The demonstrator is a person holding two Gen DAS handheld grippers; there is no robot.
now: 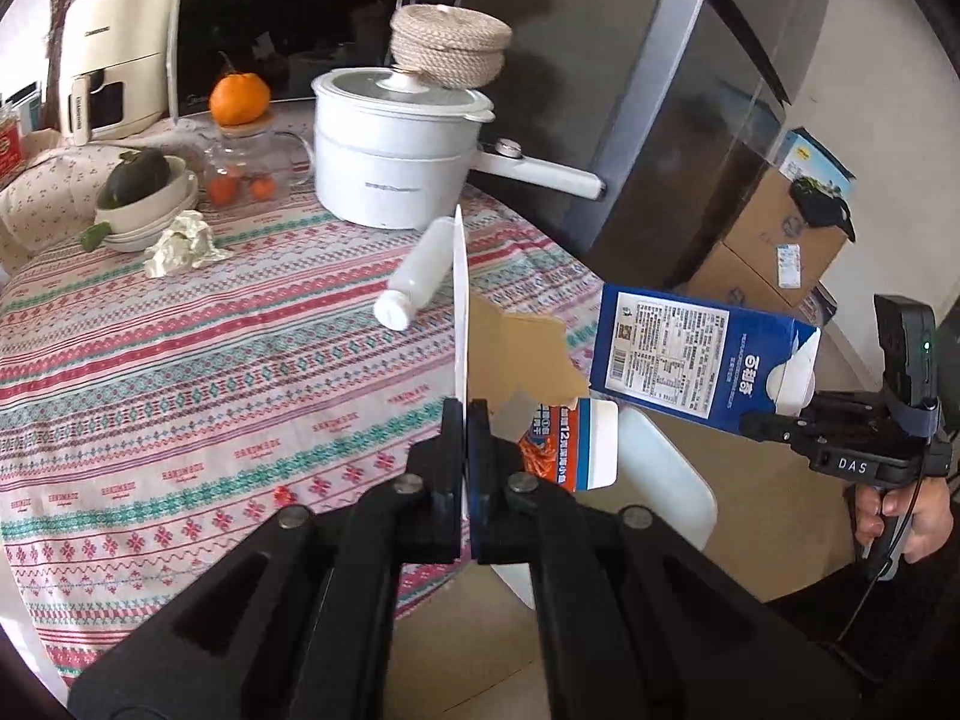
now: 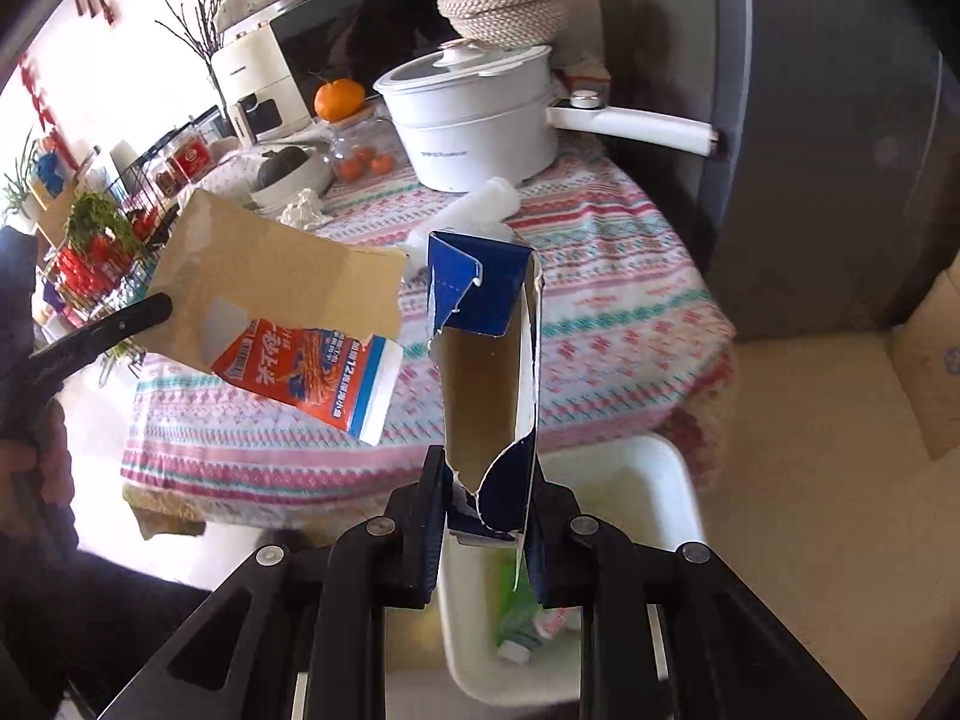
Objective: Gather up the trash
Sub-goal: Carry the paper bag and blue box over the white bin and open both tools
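Carry step: left gripper [image 1: 467, 420] clamps torn orange packet [image 2: 312, 375], right gripper [image 2: 489, 516] clamps blue carton [image 2: 480, 360]; next, release over near white bin [image 2: 672, 480].

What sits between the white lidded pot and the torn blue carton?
A white plastic bottle on its side, on the patterned tablecloth; right wrist view.

The blue carton [image 2: 480, 312] is seen to be printed cardboard, glossy outside and matt brown within, its edges roughly torn. The orange box piece [image 2: 288, 324] is likewise card, with a dull brown inner face and a shiny printed face. Woven patterned cloth covers the table [image 1: 180, 372]. Smooth white plastic is shown by the bottle [image 1: 420, 270] and the bin [image 2: 654, 474]. The pot [image 1: 396, 150] is glossy white, the basket [image 1: 447, 45] coarse rope, and the crumpled wad [image 1: 180, 243] paper.
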